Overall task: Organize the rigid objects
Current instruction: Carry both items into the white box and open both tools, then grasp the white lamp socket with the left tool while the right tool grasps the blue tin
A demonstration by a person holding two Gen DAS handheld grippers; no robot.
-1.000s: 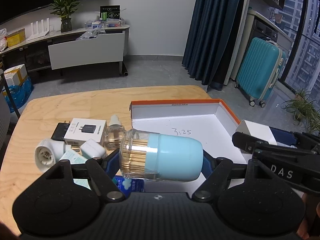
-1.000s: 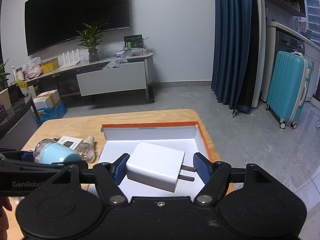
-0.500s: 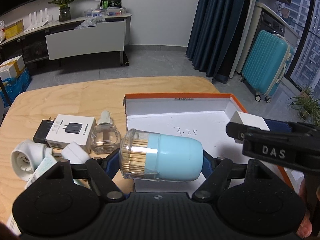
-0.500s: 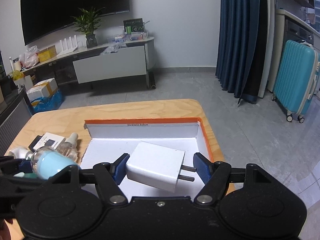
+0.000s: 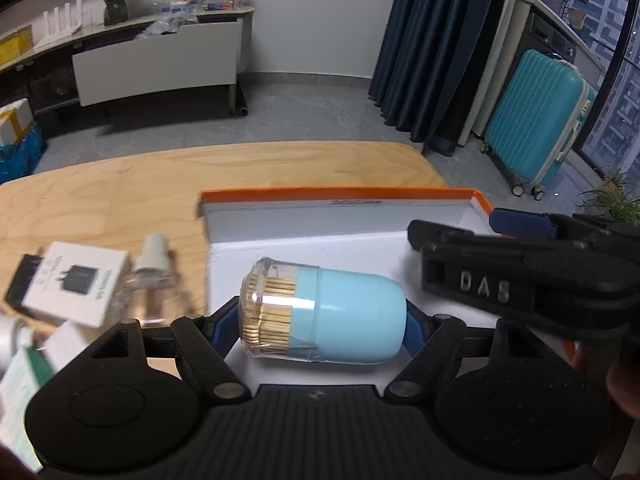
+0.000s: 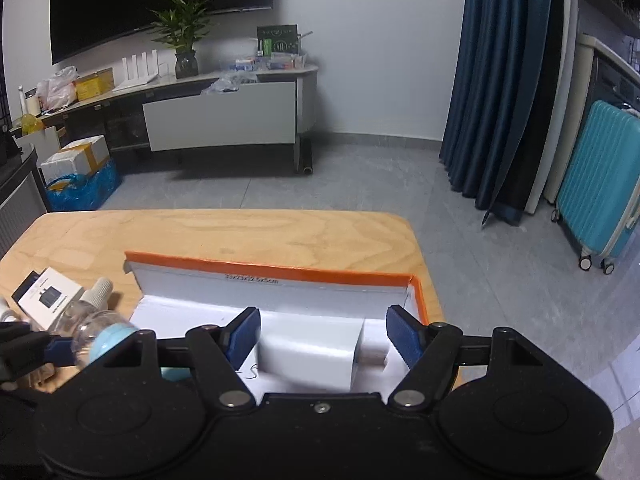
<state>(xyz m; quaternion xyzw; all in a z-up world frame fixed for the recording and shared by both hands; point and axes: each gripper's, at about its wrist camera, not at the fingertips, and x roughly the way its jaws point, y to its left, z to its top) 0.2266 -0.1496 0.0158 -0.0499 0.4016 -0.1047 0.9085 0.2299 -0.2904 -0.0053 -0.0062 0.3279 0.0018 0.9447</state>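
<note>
Lowering is advised before release: the jar (image 5: pixel 324 314) is clamped sideways in the left hand-held gripper (image 5: pixel 320 320) above the box (image 5: pixel 340 204), toward its 7 o'clock side. The right hand-held gripper (image 6: pixel 322 334) stands wide, with the charger (image 6: pixel 308 354) loose between its pads toward 5 o'clock, apparently inside the box.

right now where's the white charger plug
In the right wrist view the white charger plug lies inside the orange-edged box, toward its right side, between the open blue pads of the right hand-held gripper, touching neither.
</note>
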